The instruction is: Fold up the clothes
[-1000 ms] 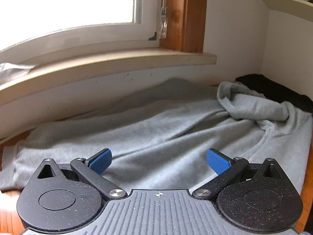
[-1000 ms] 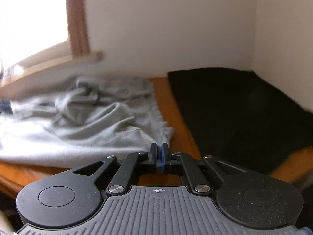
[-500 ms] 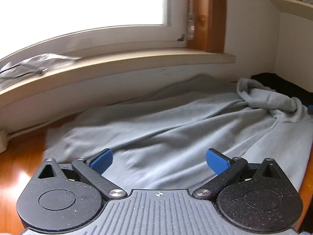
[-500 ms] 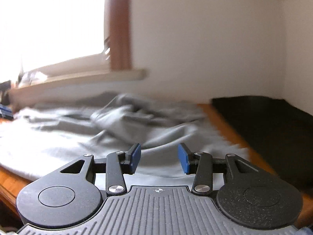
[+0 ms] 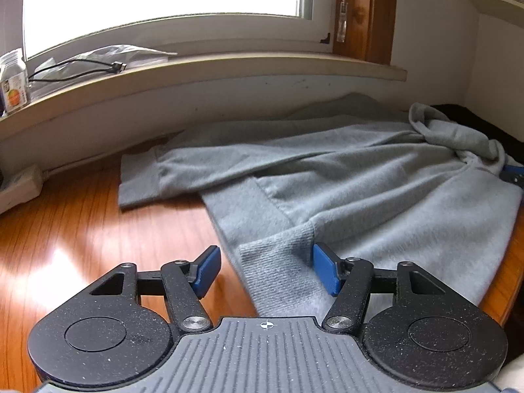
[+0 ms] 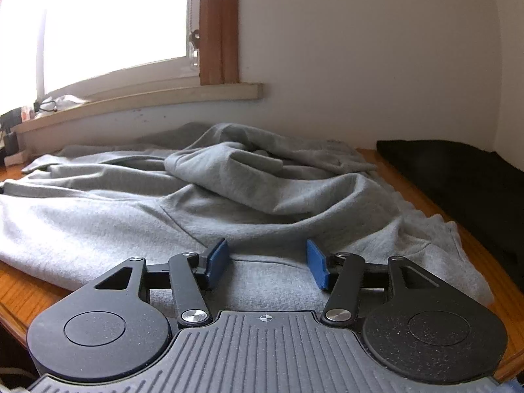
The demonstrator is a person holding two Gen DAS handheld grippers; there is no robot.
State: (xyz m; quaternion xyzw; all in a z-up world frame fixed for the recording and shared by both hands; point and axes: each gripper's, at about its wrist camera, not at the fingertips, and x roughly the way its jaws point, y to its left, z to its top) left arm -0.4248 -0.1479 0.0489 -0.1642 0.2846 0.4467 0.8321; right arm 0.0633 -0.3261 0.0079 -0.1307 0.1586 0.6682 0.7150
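A grey sweatshirt (image 5: 376,190) lies spread and rumpled on a wooden table (image 5: 98,235) under a window. My left gripper (image 5: 265,270) is open, its blue pads either side of the ribbed hem corner (image 5: 278,262) at the garment's near left edge. My right gripper (image 6: 268,263) is open and sits low over the sweatshirt (image 6: 229,203) near its front edge, with cloth between the pads. The bunched hood (image 6: 226,163) lies in the middle behind it.
A black cloth (image 6: 458,177) lies at the table's right by the wall. The window sill (image 5: 196,65) holds a jar (image 5: 13,82), a cable and plastic wrap. A white power strip (image 5: 19,186) lies at the far left by the wall.
My left gripper has shifted left to the garment's hem corner, and bare wood now shows. My right gripper has opened from shut and moved left over the sweatshirt.
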